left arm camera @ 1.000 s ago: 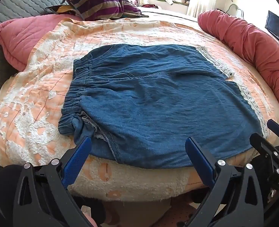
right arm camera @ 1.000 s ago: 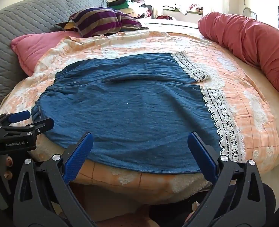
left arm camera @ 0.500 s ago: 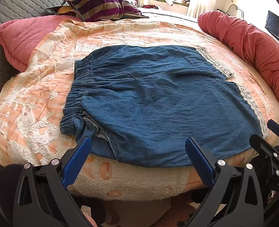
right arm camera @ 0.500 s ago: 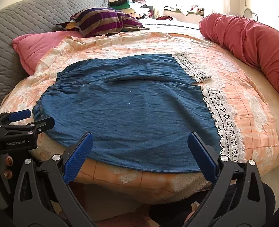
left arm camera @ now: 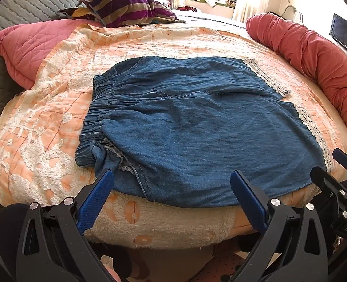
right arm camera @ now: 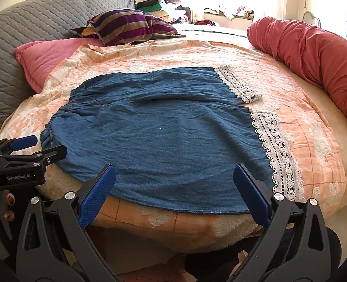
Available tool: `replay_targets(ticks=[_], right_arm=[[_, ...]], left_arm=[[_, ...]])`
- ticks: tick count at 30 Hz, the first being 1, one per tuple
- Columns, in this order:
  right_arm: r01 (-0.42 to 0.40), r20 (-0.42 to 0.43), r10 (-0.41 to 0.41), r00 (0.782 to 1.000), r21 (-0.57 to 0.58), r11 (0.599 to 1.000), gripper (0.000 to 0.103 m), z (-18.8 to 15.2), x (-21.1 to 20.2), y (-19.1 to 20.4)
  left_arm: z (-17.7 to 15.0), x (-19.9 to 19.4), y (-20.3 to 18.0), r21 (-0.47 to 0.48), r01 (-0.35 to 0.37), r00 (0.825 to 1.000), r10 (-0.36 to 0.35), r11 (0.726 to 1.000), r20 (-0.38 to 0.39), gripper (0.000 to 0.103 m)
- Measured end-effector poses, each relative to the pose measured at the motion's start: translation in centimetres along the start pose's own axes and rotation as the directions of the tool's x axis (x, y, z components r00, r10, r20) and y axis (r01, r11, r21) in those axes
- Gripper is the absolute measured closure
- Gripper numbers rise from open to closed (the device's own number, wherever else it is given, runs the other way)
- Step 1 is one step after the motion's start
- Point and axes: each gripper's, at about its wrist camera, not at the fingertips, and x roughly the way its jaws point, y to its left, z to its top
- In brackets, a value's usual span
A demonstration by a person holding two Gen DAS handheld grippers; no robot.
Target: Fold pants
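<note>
Blue denim pants (left arm camera: pixel 197 127) with white lace hems (right arm camera: pixel 277 150) lie spread flat on the bed, waistband (left arm camera: pixel 98 108) to the left and legs to the right. My left gripper (left arm camera: pixel 172 185) is open and empty, just short of the near edge by the waistband end. My right gripper (right arm camera: pixel 174 181) is open and empty, just short of the near edge by the hem end. Each gripper shows at the side of the other's view: the right one (left arm camera: pixel 333 171) and the left one (right arm camera: pixel 34 148).
The bed carries an orange and white blanket (left arm camera: pixel 44 122). A pink pillow (left arm camera: pixel 32 44) and a striped cushion (left arm camera: pixel 124 7) lie at the back left by a grey quilted headboard (right arm camera: pixel 44 16). A long red bolster (right arm camera: pixel 314 54) runs along the right. The bed's near edge drops off below the grippers.
Both grippers have drifted slightly back and up from the bed. The pants have not moved.
</note>
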Motion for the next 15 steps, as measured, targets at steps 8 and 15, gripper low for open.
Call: replay_targets(ticks=[8,15], right_arm=[[0.004,0.001,-0.004,1.0,-0.001,1.0,0.009,0.06,-0.05,0.07],[0.004,0.003,-0.004,1.0,-0.006,1.0,0.009,0.11,-0.03,0.12]], left_arm=[[0.03,-0.03,0.14,0.0,0.002,1.0,-0.002,1.0,0.003,0.004],[0.09,0.01,0.18,0.0,0.002,1.0,-0.002,1.0,0.007,0.004]])
